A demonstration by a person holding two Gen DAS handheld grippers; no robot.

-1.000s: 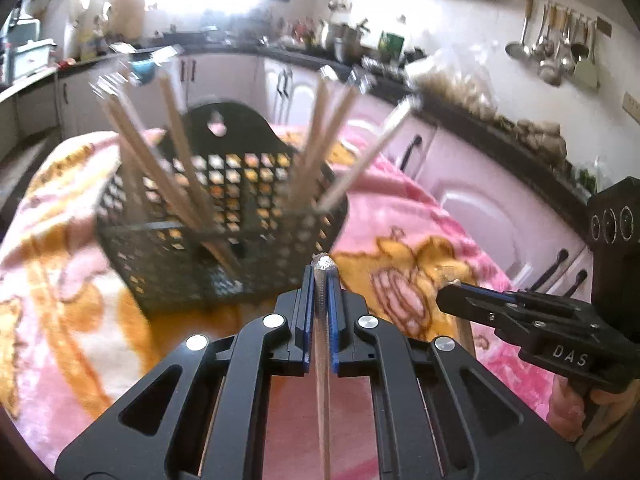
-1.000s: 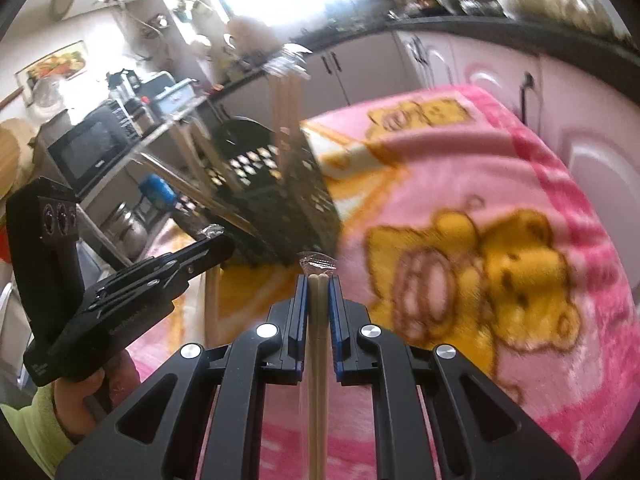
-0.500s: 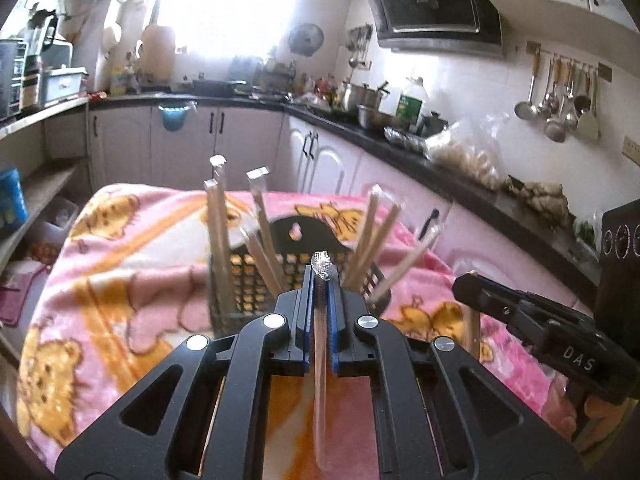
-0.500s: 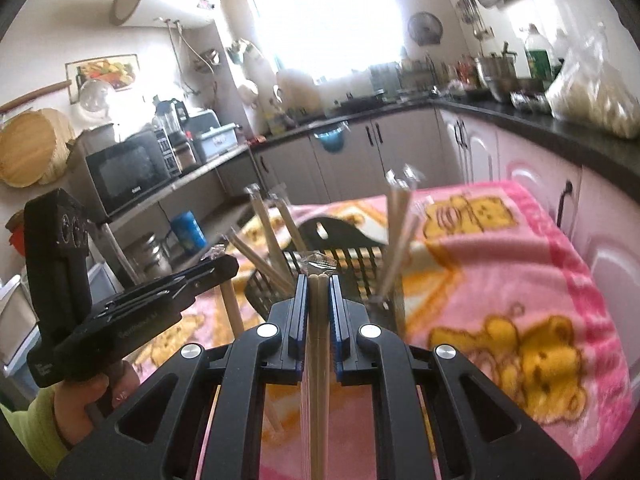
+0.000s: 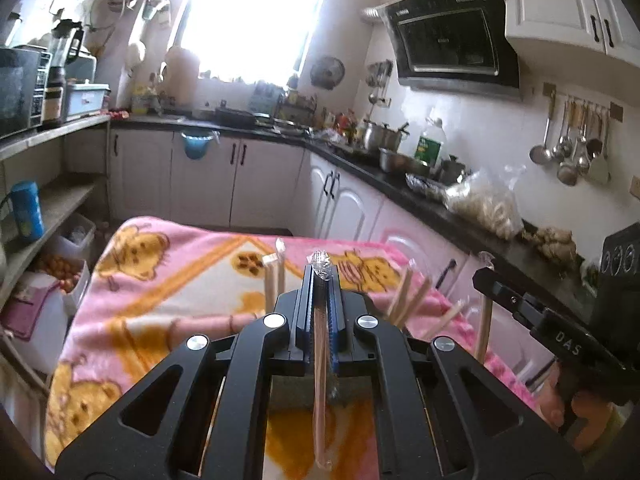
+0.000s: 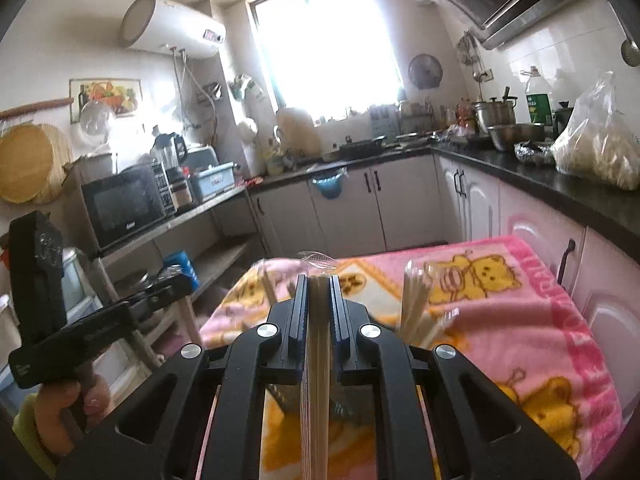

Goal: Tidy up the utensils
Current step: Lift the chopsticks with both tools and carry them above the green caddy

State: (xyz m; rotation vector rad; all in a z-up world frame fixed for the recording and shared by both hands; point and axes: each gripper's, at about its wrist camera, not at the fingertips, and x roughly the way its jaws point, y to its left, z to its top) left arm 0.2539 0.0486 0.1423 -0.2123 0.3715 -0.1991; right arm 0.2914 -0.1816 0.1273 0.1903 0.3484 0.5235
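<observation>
My left gripper (image 5: 319, 276) is shut on a plastic-wrapped pair of wooden chopsticks (image 5: 320, 364) that runs back between the fingers. My right gripper (image 6: 319, 280) is shut on another wrapped pair of chopsticks (image 6: 316, 392). The black basket is almost hidden under each gripper; a dark piece of it (image 6: 280, 394) shows in the right wrist view. Several chopsticks stand up from it (image 5: 274, 280) (image 6: 414, 304). Each view shows the other gripper: the right one (image 5: 560, 340), the left one (image 6: 80, 320).
A pink blanket with yellow bears (image 5: 160, 280) covers the table. White cabinets under a dark counter (image 5: 420, 196) run along the right. Open shelves (image 5: 44, 216) stand at the left, with a microwave (image 6: 120, 208) on top.
Both grippers have risen and tilted up. The basket, in full view before, has dropped under the gripper bodies; only the chopstick tops show now. Both still hold their chopsticks.
</observation>
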